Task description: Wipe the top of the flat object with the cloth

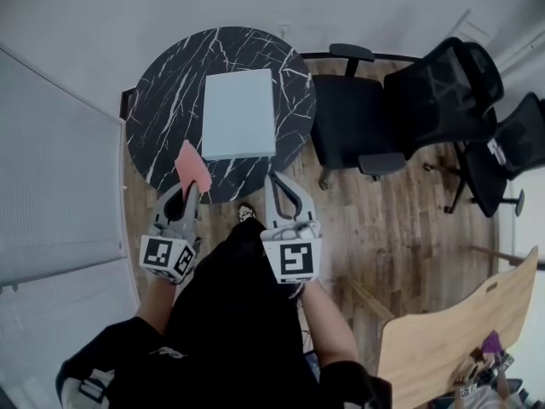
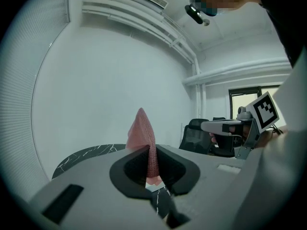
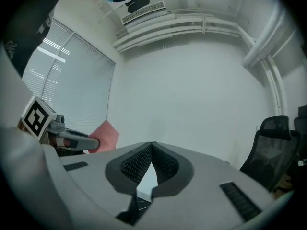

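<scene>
On the far side of both grippers, on the round black marble table (image 1: 166,100), sits the flat object (image 1: 239,113). It's a pale rectangular slab with its long axis running near-to-far, so basically pointing away from the person.

The left gripper (image 1: 191,187) has its jaws clamped on the pink cloth (image 1: 192,168), pinching it low down with the rest sticking out past the tips. From the head view the cloth sits over the near rim of the table, just near and left of the slab's near-left corner. So I'd say the wipe is a push forward and a bit to the right.

The left gripper is the one that matters here, and it's right by that corner. The right gripper (image 1: 271,180) hovers just near the slab's near-right corner, with its jaws closed tip to tip and nothing between them.

Stuff I can't call:
- **Cloth contact:** I can't tell whether the cloth is touching the table. In the left gripper view it pokes up against the white wall, which makes me think it's up in the air, but that's a guess.
- **The slab up close:** It barely shows in either gripper view because the gripper bodies block it. There's a pale sliver under the right jaws that's probably it.
- **Thickness and sliding:** I can't tell how thick the slab is or whether it would slide when pushed. The right gripper looks well placed to steady it if it does.
</scene>
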Demonstrator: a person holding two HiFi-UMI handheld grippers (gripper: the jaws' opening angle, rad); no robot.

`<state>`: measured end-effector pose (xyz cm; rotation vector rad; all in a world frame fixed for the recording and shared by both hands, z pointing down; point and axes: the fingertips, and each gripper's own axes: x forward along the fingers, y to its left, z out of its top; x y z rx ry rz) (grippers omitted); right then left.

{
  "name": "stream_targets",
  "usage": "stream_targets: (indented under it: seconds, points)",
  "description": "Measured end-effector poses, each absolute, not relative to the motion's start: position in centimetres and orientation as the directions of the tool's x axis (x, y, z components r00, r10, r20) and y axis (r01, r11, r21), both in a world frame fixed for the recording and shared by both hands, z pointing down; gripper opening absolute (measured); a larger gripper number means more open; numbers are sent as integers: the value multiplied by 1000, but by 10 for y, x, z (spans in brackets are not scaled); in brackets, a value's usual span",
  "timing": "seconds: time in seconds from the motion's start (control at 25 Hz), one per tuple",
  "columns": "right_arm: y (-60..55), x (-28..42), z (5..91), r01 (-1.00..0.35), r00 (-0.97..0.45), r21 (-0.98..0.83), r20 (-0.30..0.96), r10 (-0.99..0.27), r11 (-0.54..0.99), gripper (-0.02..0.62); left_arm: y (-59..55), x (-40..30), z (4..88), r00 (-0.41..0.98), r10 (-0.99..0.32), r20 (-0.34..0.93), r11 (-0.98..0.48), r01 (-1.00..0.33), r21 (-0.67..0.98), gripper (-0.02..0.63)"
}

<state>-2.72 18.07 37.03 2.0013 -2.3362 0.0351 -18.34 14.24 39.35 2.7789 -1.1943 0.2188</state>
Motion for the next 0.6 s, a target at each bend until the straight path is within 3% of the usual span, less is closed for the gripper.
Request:
stream_targets:
  seconds: [0.6]
  points:
    - [40, -12, 391, -984, -155, 57, 181, -971, 168, -5, -28, -189, 418, 686, -689, 235, -687, -721, 91, 11]
